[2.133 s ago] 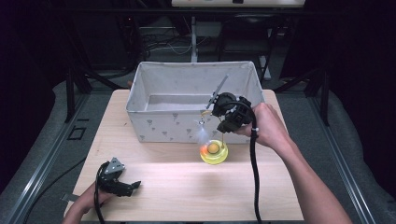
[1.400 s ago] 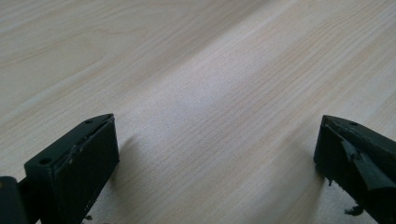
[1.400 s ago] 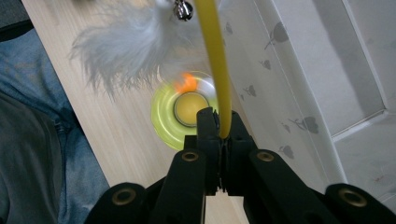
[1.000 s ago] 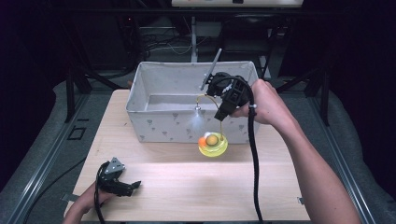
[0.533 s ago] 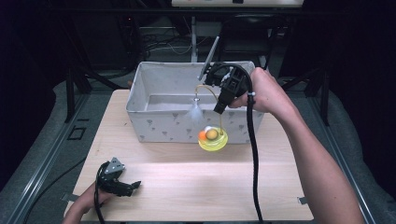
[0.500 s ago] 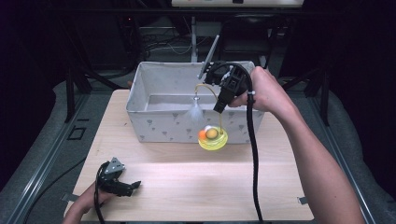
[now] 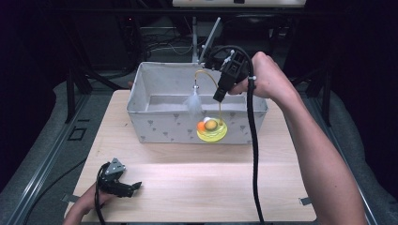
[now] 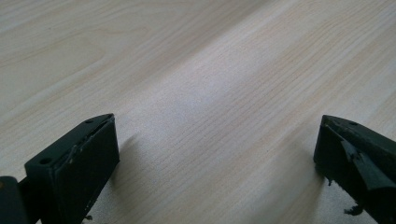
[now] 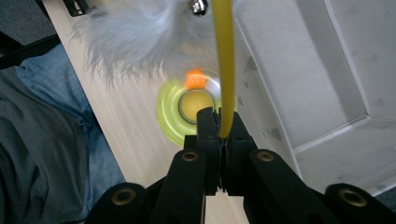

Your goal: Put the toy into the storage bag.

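With your right tongs [image 7: 220,95] clenched on the yellow wand [image 9: 224,70] and the toy's yellow base [image 7: 211,131] hanging against the grey bin's [image 7: 164,129] front wall, lift higher so it clears the rim before lowering inside, leaving your released left tongs [image 7: 123,186] resting on the bench [image 7: 197,178].
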The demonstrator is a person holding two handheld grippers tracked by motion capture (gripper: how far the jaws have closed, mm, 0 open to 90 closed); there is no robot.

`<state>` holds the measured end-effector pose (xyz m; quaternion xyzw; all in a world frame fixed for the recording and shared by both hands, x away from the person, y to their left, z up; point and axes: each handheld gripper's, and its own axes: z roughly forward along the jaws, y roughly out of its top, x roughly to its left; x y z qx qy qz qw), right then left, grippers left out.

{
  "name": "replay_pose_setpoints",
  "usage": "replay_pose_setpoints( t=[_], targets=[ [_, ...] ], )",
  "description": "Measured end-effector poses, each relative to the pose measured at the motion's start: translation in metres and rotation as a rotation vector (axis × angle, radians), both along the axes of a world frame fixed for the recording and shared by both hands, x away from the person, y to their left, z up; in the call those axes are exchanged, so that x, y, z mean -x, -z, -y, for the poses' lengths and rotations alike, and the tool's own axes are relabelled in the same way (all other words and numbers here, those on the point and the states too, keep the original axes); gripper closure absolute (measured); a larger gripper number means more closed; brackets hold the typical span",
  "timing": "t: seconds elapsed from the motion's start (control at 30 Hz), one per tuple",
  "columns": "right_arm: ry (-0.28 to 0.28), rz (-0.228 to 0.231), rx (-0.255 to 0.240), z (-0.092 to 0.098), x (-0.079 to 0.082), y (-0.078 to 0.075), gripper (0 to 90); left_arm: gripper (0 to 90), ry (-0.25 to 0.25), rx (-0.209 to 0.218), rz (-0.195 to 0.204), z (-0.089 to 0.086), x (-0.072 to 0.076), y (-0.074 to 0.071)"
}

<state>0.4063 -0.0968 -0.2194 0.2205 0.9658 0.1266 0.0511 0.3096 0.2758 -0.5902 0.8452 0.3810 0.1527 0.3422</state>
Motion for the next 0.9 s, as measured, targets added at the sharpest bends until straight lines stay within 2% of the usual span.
replay_pose_setpoints(
  t=[0.33, 0.7, 0.9],
  targets=[
    [0.016, 0.019, -0.006, 0.0, -0.007, -0.018, 88.4, 0.0, 0.0, 0.001, -0.001, 0.0, 0.0, 0.0],
    [0.056, 0.039, -0.022, 0.002, -0.019, -0.038, 88.4, 0.0, 0.001, 0.002, -0.001, 0.0, 0.0, 0.0],
    [0.087, 0.052, -0.039, 0.004, -0.029, -0.044, 88.4, 0.0, 0.001, 0.001, -0.001, 0.0, 0.0, 0.0]
  ],
)
